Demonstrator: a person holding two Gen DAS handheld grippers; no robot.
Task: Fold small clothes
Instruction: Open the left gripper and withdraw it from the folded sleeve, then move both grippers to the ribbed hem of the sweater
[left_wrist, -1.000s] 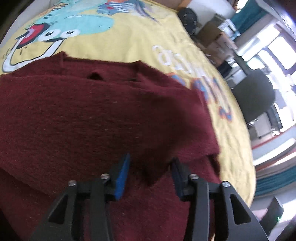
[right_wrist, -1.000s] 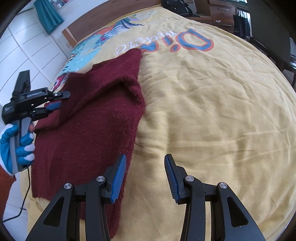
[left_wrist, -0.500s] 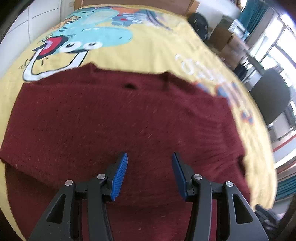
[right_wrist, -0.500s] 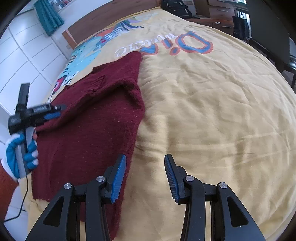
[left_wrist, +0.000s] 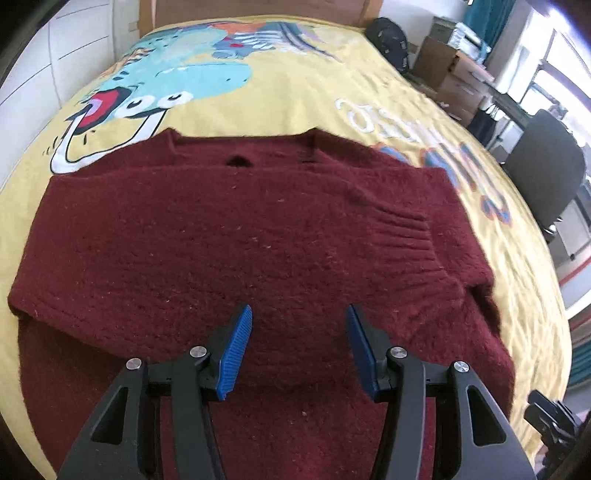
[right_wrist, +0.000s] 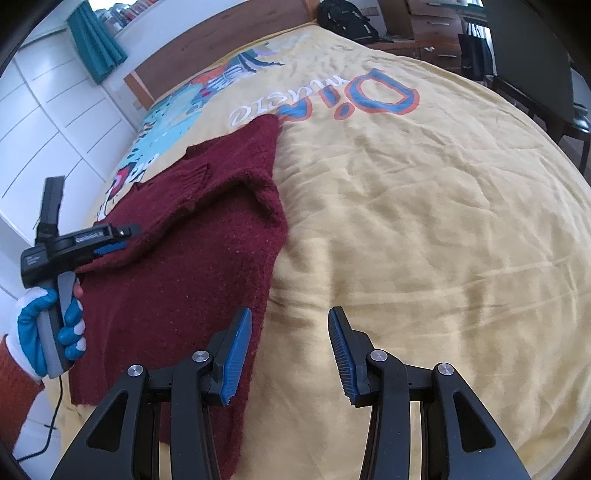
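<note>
A dark red knitted sweater (left_wrist: 258, 240) lies spread on the yellow cartoon-print bedspread (left_wrist: 295, 92), with one ribbed sleeve cuff (left_wrist: 410, 229) folded in over its body. My left gripper (left_wrist: 298, 314) hovers just above the sweater's lower half. Its jaws are opening, and no fabric is pinched between the blue pads. The right wrist view shows that left gripper (right_wrist: 114, 242) at the sweater's (right_wrist: 192, 266) far side, held by a gloved hand (right_wrist: 48, 325). My right gripper (right_wrist: 290, 314) stands open over the bedspread (right_wrist: 406, 221), its left finger above the sweater's near edge.
A black backpack (left_wrist: 388, 37) and cardboard boxes (left_wrist: 443, 62) stand past the bed's far corner. A black office chair (left_wrist: 546, 173) is beside the bed. White cupboard doors (right_wrist: 44, 122) line the other side. Wrinkled yellow cover stretches right of the sweater.
The left gripper pinched a raised fold of the sweater a second ago. It has let go, the fabric now lies flat and the jaws stand wider. The right gripper has kept still.
</note>
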